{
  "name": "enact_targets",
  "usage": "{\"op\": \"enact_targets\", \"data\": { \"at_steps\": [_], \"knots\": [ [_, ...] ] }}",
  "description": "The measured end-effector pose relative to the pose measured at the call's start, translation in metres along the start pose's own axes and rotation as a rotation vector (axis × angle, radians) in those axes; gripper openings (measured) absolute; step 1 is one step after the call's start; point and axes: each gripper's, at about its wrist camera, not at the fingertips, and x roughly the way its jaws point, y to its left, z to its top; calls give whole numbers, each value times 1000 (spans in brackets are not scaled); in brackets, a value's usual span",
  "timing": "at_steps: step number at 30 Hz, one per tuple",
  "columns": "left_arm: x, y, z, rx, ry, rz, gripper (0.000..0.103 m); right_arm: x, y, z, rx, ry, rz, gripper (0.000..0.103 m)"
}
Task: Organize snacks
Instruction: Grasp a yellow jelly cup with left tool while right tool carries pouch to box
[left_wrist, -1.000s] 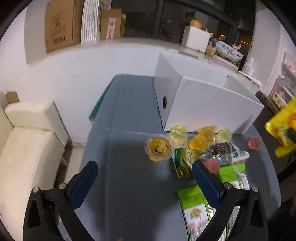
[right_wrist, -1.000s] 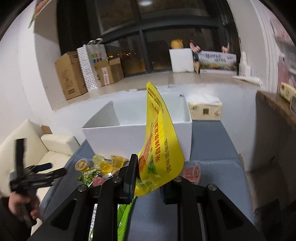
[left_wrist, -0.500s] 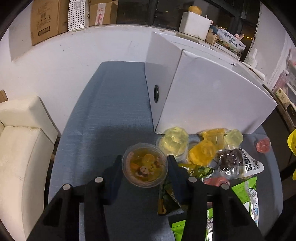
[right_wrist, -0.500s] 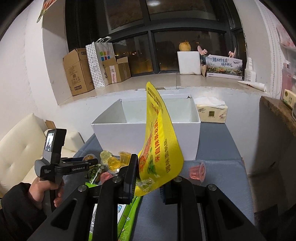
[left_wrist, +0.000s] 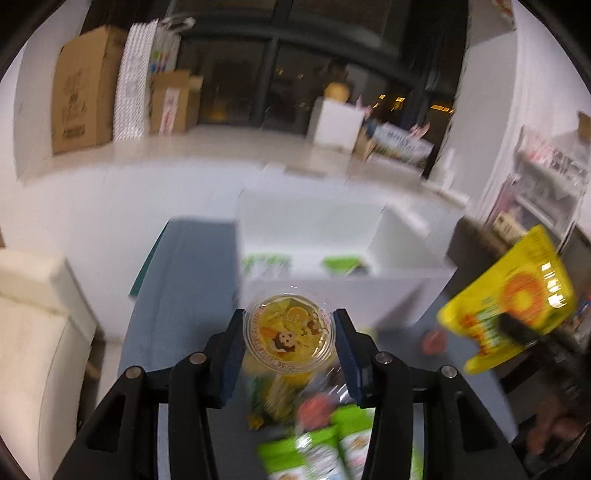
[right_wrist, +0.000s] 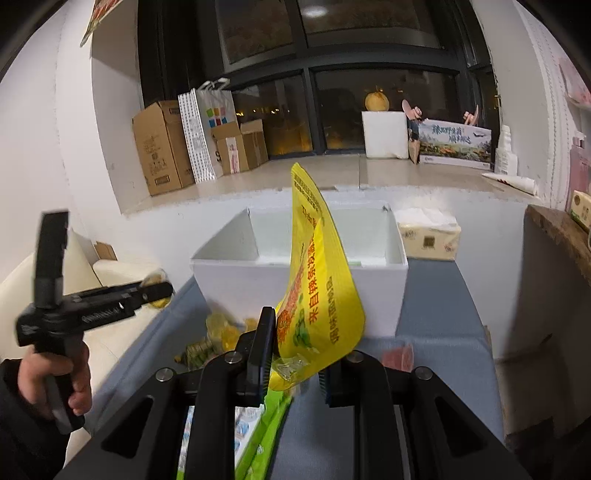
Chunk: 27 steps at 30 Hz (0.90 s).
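Two grippers, both loaded: our left gripper (left_wrist: 290, 341) pinches a fruit jelly cup (left_wrist: 290, 338) in its fingers, lifted before the white box (right_wrist: 376, 291). Our right gripper (right_wrist: 295, 363) pinches a yellow snack bag (right_wrist: 317, 295) upright above the tabletop (right_wrist: 439, 325), near that box.

Right gripper (right_wrist: 295, 363) filled the bottom centre of the frame, clamped on a yellow snack bag (right_wrist: 319, 295) that stood upright and curved up toward mid-frame. Behind the bag sat an open white box (right_wrist: 380, 295) on the grey table (right_wrist: 436, 332). Yellow jelly cups (right_wrist: 221, 330) lay at the box's lower left; a red jelly cup (right_wrist: 399, 356) lay right of the gripper. Green packets (right_wrist: 266, 417) showed under the fingers. At left edge, a hand (right_wrist: 70, 380) held the left gripper (right_wrist: 159, 291), gripping a yellowish cup (right_wrist: 157, 277), blurred. Tissue pack (right_wrist: 430, 238) sat just right of the box.
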Motion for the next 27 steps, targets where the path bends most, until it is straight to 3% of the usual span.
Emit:
{"op": "enact_targets", "data": {
  "at_steps": [4,9,16,18,19,20,21,22,27],
  "knots": [
    [9,-28,34,58,-43,-10,51,18,-9,28,16,-8,26,22],
    [40,-42,69,76,-36,-14,51,44,-22,62,42,-12,30,22],
    [104,-38,83,66,64,45,52,104,-50,93,120,76,42,22],
    [120,-32,82,42,117,70,62,118,-56,93,127,96,30,25],
    [126,-31,81,36,137,76,83,125,-58,92,127,114,25,28],
    [128,-30,80,34,139,89,100,130,-60,91,131,134,20,54],
    [127,-29,78,37,133,100,103,136,-63,89,145,153,14,93],
    [125,-29,77,44,121,107,103,135,-66,87,159,140,19,102],
    [125,-25,72,38,145,83,103,127,-77,83,194,107,3,103]
  ]
}}
